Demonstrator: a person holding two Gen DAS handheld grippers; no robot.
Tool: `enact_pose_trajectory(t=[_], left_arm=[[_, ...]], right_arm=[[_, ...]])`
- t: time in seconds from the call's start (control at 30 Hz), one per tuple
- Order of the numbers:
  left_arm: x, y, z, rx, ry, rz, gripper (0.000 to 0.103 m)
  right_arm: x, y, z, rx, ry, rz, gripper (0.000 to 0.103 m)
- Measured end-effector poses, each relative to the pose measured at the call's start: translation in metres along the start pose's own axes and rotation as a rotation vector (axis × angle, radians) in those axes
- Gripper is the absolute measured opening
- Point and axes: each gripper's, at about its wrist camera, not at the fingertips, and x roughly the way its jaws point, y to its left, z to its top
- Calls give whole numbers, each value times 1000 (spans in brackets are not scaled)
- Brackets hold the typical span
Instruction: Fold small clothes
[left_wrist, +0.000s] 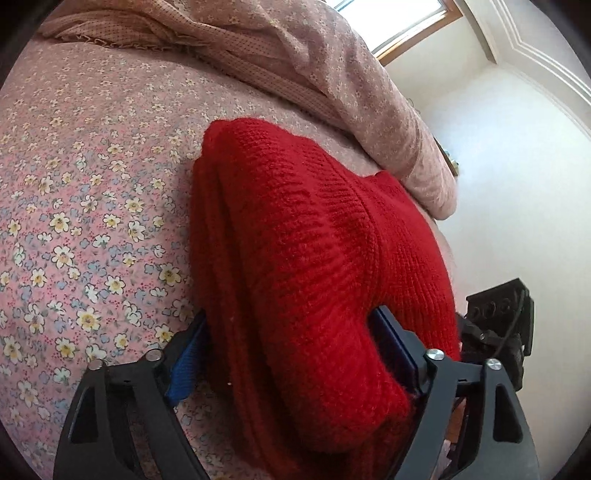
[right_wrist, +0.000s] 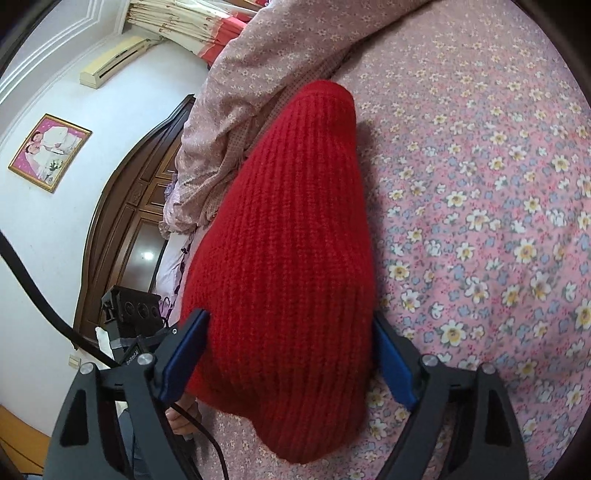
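Note:
A red knit garment (left_wrist: 306, 258) lies bunched in thick folds on the flowered bedsheet (left_wrist: 81, 206). My left gripper (left_wrist: 291, 325) has its blue-padded fingers on either side of the near end of the garment and is shut on it. The same red knit (right_wrist: 284, 236) fills the right wrist view. My right gripper (right_wrist: 290, 332) has its blue pads pressed on both sides of the garment's thick near end and is shut on it. The other gripper's black body shows at the right edge of the left view (left_wrist: 498, 325) and at the lower left of the right view (right_wrist: 129, 314).
A rumpled pink quilt (left_wrist: 332, 74) lies along the far side of the bed (right_wrist: 236, 122). A dark wooden headboard (right_wrist: 125, 218) stands behind it. A white wall with a framed picture (right_wrist: 50, 151) is beyond. A black cable (right_wrist: 33, 291) hangs at the left.

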Motion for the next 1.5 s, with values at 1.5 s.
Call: enact_pose_trajectory(t=[1.5], left_arm=[[111,-104,60,275,-70,100,43]], right_arm=[[-96,-44,74,-61,-251,-300,58]])
